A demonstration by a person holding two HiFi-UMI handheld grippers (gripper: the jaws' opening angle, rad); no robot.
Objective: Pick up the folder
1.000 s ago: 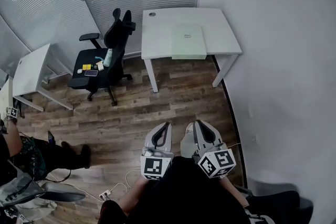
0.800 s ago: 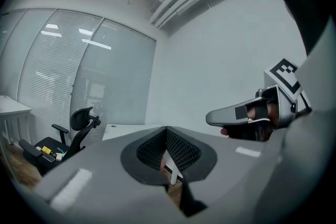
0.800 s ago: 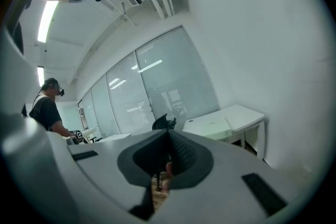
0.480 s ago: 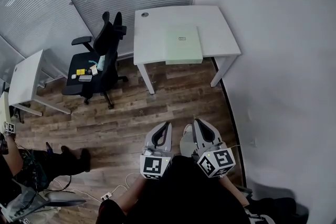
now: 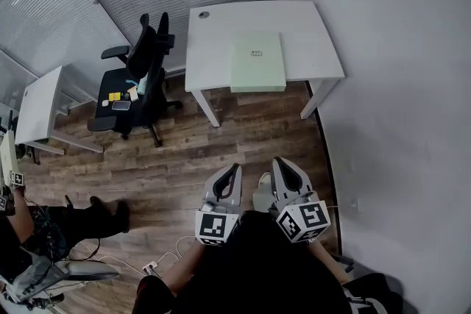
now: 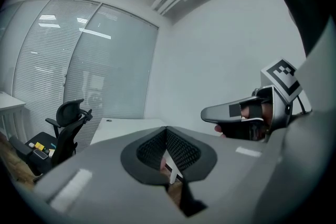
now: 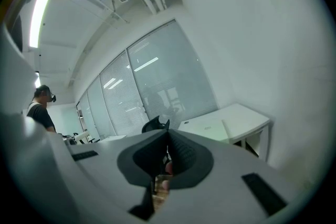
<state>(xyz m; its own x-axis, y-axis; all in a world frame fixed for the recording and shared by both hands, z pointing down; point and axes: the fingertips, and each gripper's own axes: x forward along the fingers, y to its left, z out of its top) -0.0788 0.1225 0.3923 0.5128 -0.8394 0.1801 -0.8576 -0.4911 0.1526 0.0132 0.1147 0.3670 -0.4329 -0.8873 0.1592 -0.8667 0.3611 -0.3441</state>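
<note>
The pale green folder lies flat on the white desk at the top of the head view, reaching the desk's near edge. My left gripper and right gripper hang side by side over the wooden floor, well short of the desk and pointing toward it. Both are shut with nothing between the jaws. In the left gripper view the shut jaws face the desk, with the right gripper alongside. The right gripper view shows its shut jaws and the folder beyond.
A black office chair with small items on its seat stands left of the desk. A second white desk is at far left. A person sits at lower left, near a power strip. A white wall runs along the right.
The desk and folder have grown slightly larger and shifted in the head view as I moved toward them. Both grippers keep their place in the picture and stay shut.
</note>
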